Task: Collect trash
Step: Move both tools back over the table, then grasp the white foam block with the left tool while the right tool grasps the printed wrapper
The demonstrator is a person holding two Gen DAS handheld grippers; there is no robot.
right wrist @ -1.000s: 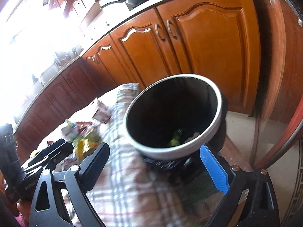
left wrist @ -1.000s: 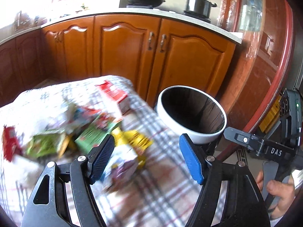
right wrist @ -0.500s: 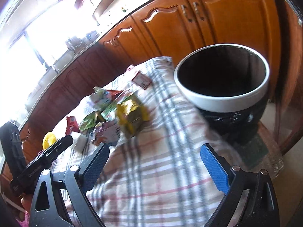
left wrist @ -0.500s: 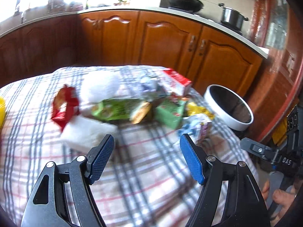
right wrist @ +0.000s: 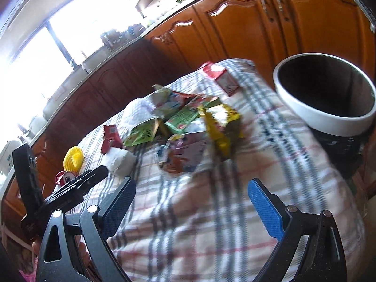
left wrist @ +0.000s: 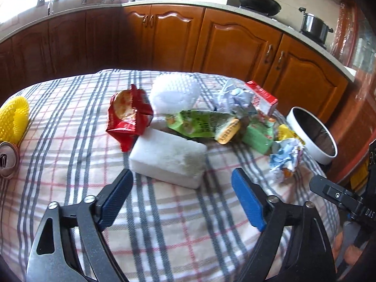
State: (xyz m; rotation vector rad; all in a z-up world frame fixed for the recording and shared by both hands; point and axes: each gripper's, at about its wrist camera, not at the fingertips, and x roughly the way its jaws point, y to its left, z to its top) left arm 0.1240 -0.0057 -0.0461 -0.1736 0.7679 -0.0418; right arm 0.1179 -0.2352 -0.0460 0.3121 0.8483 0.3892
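Note:
Trash lies on a plaid tablecloth. In the left wrist view a white foam block sits just ahead of my left gripper, whose jaws are opening with nothing between them. Behind it are a red snack bag, a white mesh wad, green wrappers, a red-and-white carton and crumpled paper. A white-rimmed bin stands past the table's right edge. My right gripper is open and empty, short of a yellow wrapper and the bin.
A yellow mesh sleeve and a drink can lie at the table's left edge. Wooden cabinets run behind, with a pan and a pot on the counter. The other gripper shows at the right.
Both views have swung left, from the bin toward the trash pile on the table. My left jaws stand wider than before. Both grippers stay empty.

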